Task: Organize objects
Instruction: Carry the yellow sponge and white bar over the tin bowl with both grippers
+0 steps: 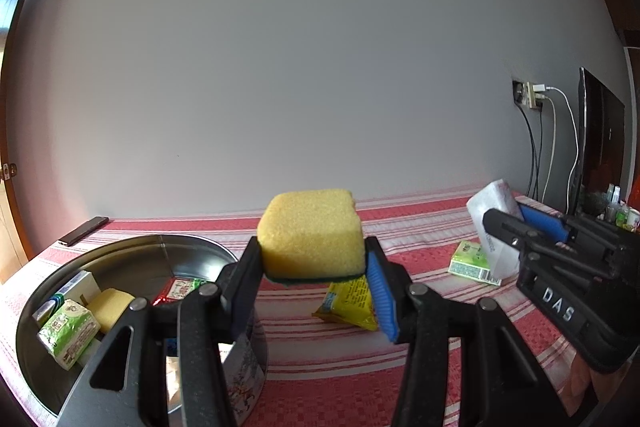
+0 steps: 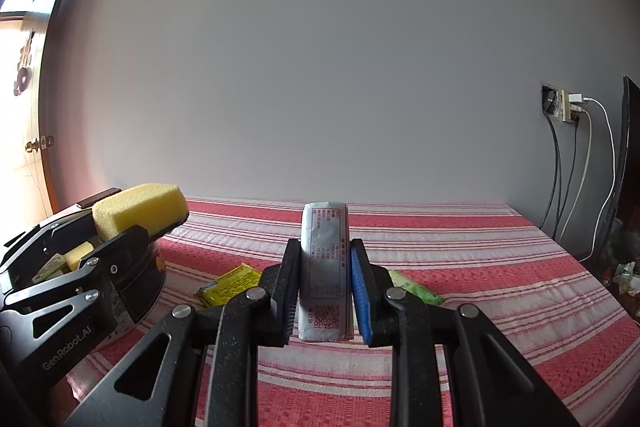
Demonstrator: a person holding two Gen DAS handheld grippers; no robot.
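My left gripper (image 1: 314,263) is shut on a yellow sponge (image 1: 312,231) with a dark green underside, held above the red striped cloth just right of the round metal tin (image 1: 188,251). The tin holds a second yellow sponge (image 1: 112,309), a green tissue pack (image 1: 68,331) and other small packets. My right gripper (image 2: 325,281) is shut on a white packet (image 2: 325,267) with red print, held upright above the cloth. That packet (image 1: 494,223) and right gripper also show at the right of the left wrist view. The left gripper with its sponge (image 2: 140,209) appears at the left of the right wrist view.
On the cloth lie a yellow packet (image 1: 350,303) and a green tissue pack (image 1: 472,263); the same two items, yellow packet (image 2: 230,285) and green pack (image 2: 416,287), show under my right gripper. A dark phone (image 1: 84,231) lies at the far left. Cables (image 1: 554,147) hang by a monitor (image 1: 600,143) at right.
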